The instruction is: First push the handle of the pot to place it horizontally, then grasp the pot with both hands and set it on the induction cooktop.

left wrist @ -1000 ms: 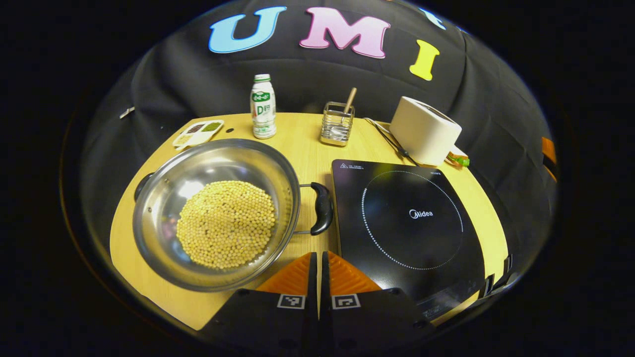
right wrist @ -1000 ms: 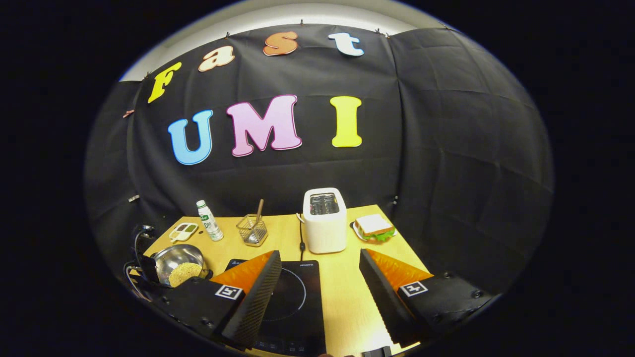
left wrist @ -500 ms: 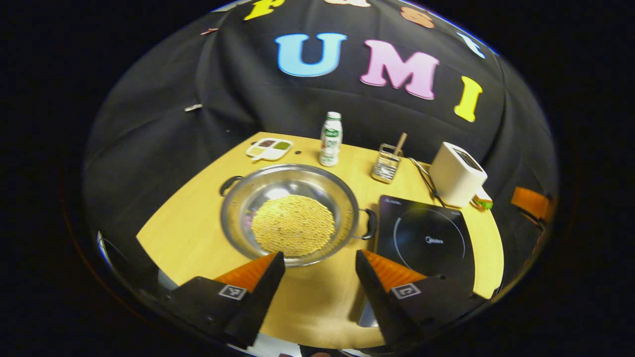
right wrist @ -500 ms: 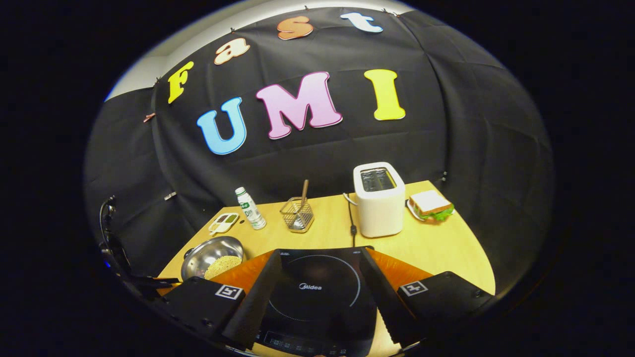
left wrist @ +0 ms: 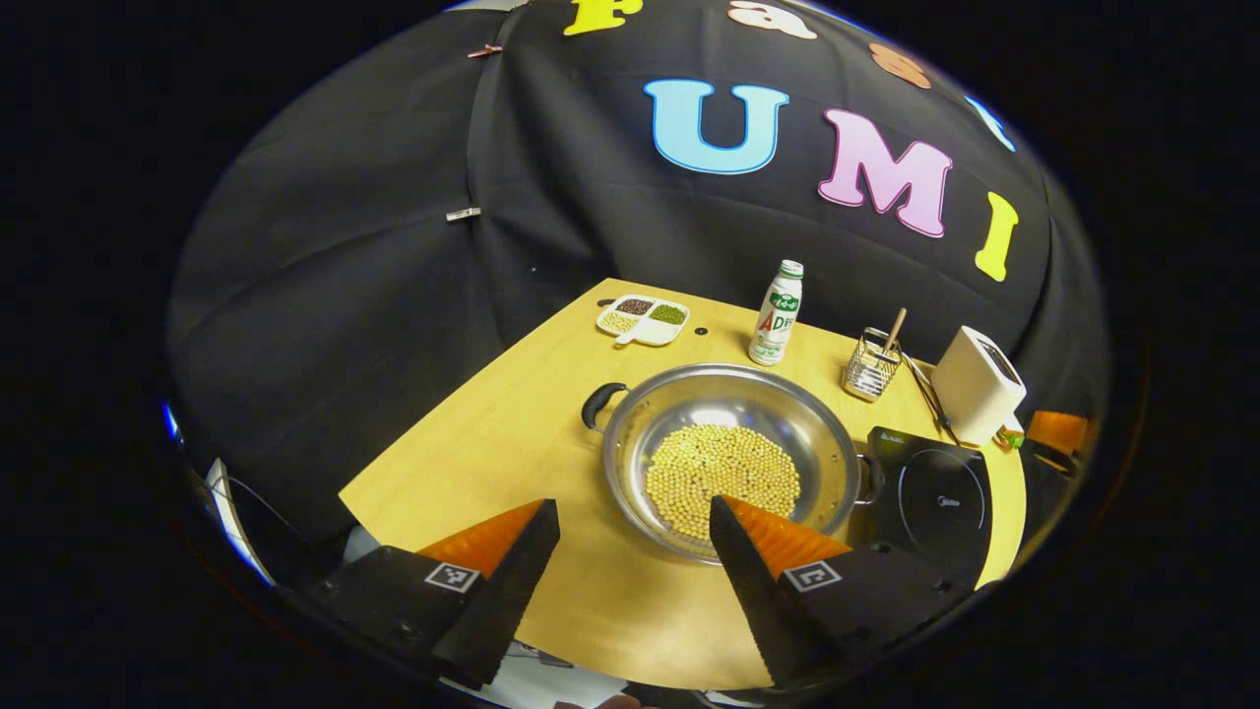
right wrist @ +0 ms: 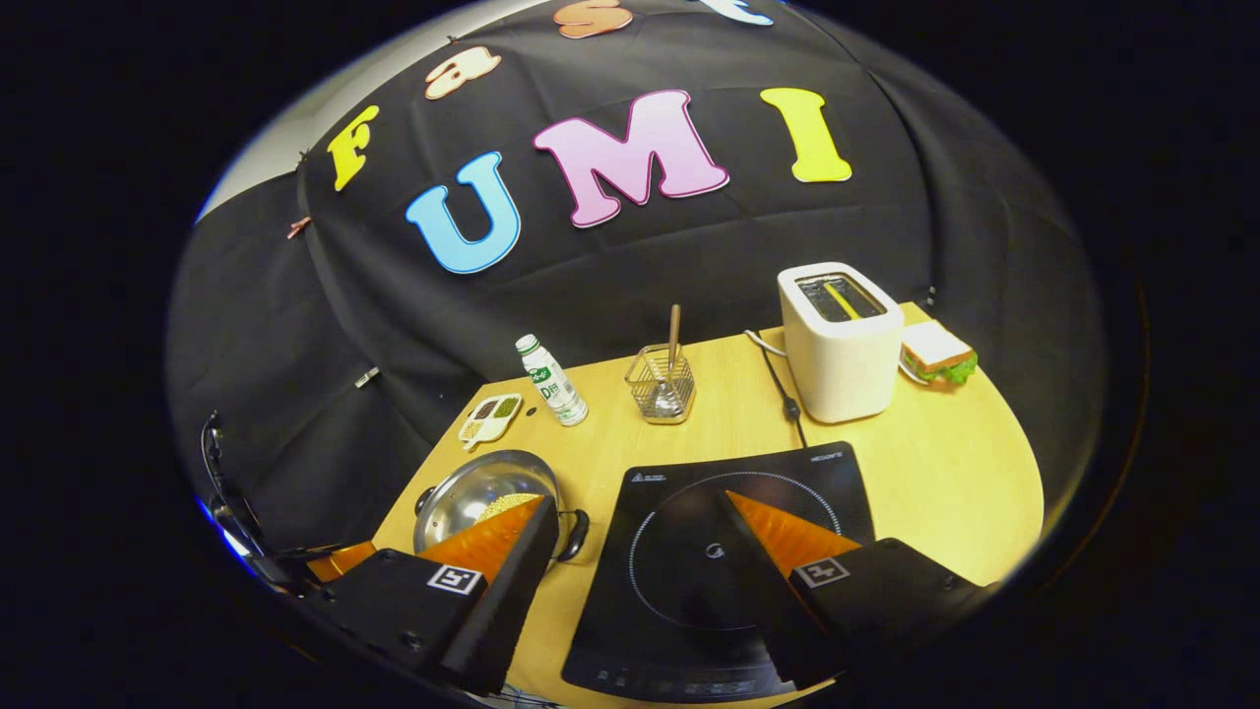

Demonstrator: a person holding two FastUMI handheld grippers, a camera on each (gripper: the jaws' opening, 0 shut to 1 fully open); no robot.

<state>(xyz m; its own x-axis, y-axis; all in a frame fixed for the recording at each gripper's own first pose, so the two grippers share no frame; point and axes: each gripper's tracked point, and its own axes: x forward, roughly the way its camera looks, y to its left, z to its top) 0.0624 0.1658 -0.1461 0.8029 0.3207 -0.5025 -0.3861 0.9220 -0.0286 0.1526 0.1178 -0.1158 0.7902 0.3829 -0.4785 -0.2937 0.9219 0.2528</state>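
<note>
Left gripper (left wrist: 635, 517) open wide, empty, low over the table's near edge; right gripper (right wrist: 640, 512) likewise open, empty, above the induction cooktop (right wrist: 724, 551). Pot (left wrist: 728, 458) sits just beyond the left fingers, handles apparently lying left-right, cooktop touching or just beside its right handle.
</note>
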